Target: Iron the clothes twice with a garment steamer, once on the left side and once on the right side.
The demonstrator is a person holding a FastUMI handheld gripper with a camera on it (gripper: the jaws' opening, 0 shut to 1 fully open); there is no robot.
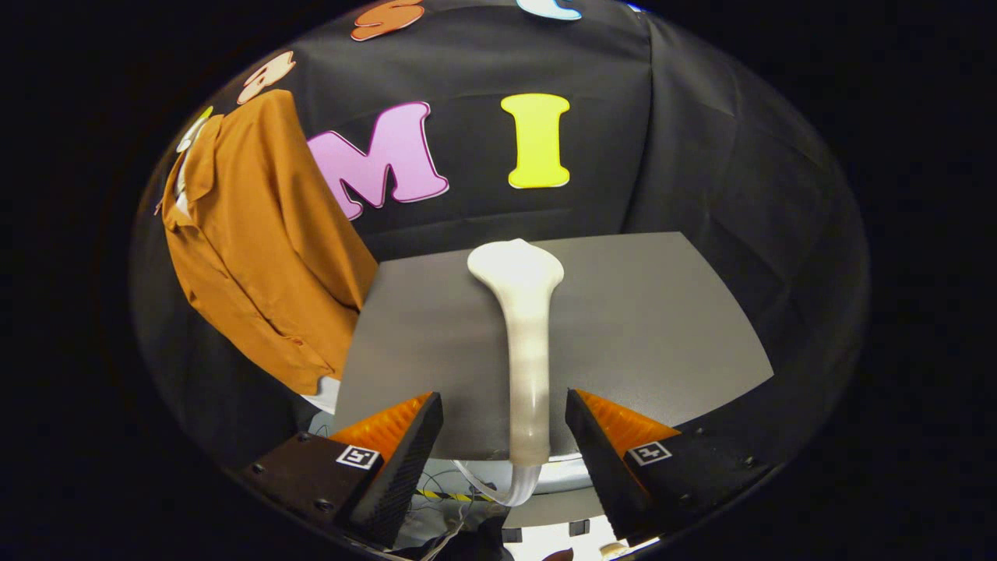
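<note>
One steamer (523, 343) lies on the table (662, 327) between the spread fingers of the gripper (505, 436), long axis toward 12 o'clock; jaws apart, not touching. Shirt (257, 249) hangs at 10 o'clock.

No readable word, brand or number appears on any object. The only signs are two small square black-and-white coded markers (358, 456), one on each side of the tool (504, 436), whose fingers stand apart on either side of the steamer (523, 343) handle; their patterns cannot be read as text.
</note>
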